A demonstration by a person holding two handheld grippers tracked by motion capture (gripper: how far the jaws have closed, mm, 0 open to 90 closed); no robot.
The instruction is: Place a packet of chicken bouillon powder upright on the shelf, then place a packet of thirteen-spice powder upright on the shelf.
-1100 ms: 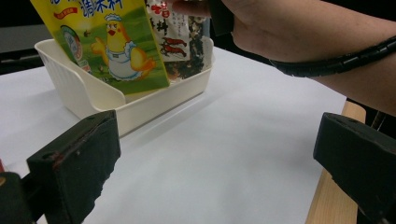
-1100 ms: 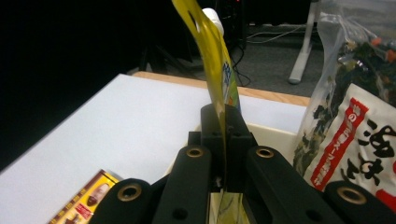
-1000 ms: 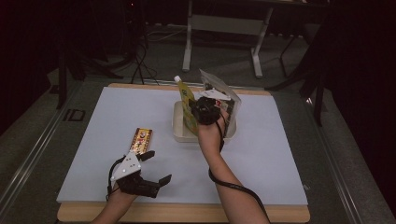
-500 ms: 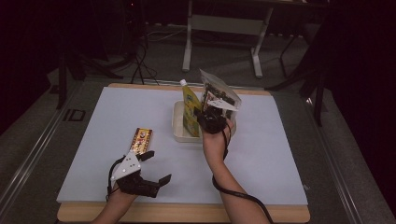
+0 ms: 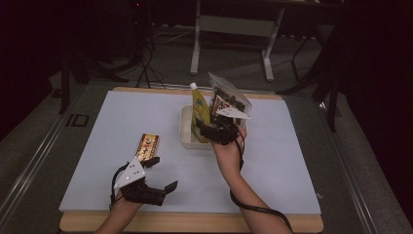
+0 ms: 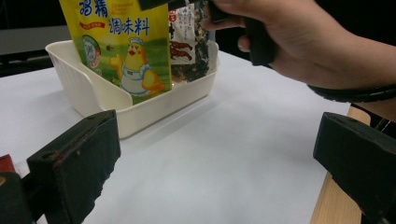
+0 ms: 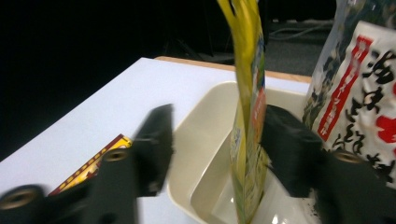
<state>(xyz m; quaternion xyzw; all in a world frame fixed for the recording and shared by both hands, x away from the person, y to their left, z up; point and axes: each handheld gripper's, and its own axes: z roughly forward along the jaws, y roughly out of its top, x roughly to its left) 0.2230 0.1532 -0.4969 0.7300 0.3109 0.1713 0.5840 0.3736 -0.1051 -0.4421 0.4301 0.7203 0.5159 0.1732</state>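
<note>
- Two packets stand upright in the cream tub (image 5: 186, 127): the yellow seasoning pouch (image 5: 200, 109) with a cartoon chick on its face, and the dark seaweed bag (image 5: 228, 99) just beside it on the side away from the left gripper.
- The yellow seasoning pouch stands on its bottom edge inside the tub; in the right gripper view it is seen edge-on, rising between the jaws.
- The right gripper (image 7: 215, 144) has just been opening: its jaws stand apart, one on each side of the pouch. One pad lies close against the pouch's side and the other is well clear, so the pouch is between them but not squeezed.
- In the high view the right gripper (image 5: 216, 129) hangs over the near end of the tub, the hand behind it.
- The tub sits near the middle of the white desk (image 5: 292, 161), toward its far edge.
- A red-and-gold snack bar (image 5: 147, 146) lies flat on the desk, well apart from the tub and just beyond the left gripper.
- The left gripper (image 5: 160, 173) rests low near the desk's near edge with its jaws spread wide and nothing between them.
</note>
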